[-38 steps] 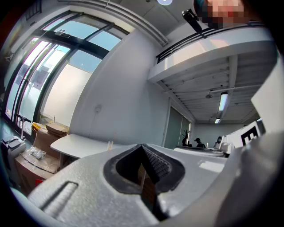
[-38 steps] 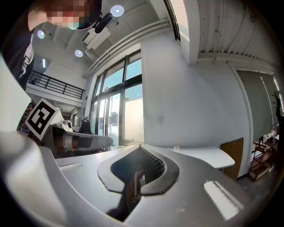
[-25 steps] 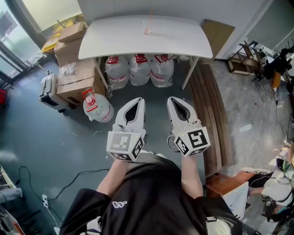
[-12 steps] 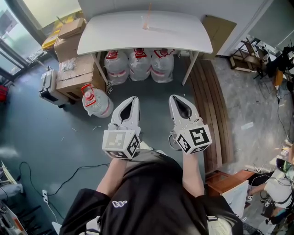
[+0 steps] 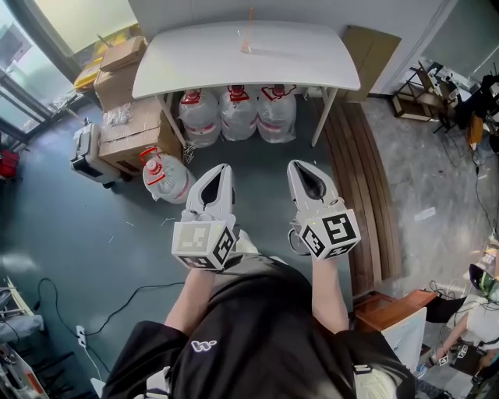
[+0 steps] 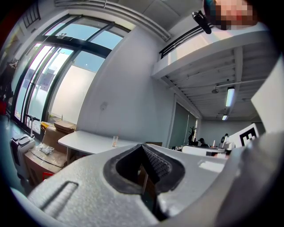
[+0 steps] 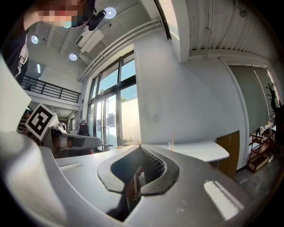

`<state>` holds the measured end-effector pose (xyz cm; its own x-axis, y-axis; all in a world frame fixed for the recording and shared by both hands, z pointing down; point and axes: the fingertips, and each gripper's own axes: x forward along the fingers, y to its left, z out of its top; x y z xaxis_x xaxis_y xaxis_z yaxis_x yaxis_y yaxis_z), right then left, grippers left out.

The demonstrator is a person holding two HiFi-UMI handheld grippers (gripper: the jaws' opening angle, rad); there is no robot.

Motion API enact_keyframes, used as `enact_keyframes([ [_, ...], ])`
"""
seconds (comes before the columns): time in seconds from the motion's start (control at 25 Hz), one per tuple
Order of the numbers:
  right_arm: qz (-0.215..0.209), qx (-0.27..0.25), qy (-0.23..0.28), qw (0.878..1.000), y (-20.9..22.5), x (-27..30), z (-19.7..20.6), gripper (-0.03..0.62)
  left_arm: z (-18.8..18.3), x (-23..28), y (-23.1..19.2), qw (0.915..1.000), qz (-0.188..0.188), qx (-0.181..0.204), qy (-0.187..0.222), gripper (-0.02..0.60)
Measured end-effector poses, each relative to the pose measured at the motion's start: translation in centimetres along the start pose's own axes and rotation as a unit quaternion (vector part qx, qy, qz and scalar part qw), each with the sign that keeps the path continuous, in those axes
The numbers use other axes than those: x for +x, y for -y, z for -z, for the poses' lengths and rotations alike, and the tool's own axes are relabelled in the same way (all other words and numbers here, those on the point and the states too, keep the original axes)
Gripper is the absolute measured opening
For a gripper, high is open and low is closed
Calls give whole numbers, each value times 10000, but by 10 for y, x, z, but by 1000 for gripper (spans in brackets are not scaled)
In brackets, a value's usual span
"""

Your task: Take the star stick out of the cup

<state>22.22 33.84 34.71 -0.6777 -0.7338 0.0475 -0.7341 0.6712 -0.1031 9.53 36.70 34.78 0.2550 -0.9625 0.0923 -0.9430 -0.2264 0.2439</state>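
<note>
**Closing In on the Cup**

My left gripper (image 5: 224, 168) and right gripper (image 5: 301, 165) were both closed and empty, well short of the white table (image 5: 312, 62). There the clear cup (image 5: 245, 40) held the star stick (image 5: 250, 19). I needed to step closer before opening one gripper. Since a second earlier, little had shifted

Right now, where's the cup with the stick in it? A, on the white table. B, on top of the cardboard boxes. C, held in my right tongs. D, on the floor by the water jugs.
A: the clear cup, with the stick upright in it, stands on the white table near its far edge.
</note>
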Motion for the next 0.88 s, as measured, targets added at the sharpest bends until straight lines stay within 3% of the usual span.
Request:
enact_keyframes([
  [0.6,148,-244,234,9993,33,21,-14,6,-20,44,-1,9986,329,196,369,2],
  [0.88,194,-272,197,9992,59,85,-9,6,-31,103,-43,9980,402,90,478,2],
])
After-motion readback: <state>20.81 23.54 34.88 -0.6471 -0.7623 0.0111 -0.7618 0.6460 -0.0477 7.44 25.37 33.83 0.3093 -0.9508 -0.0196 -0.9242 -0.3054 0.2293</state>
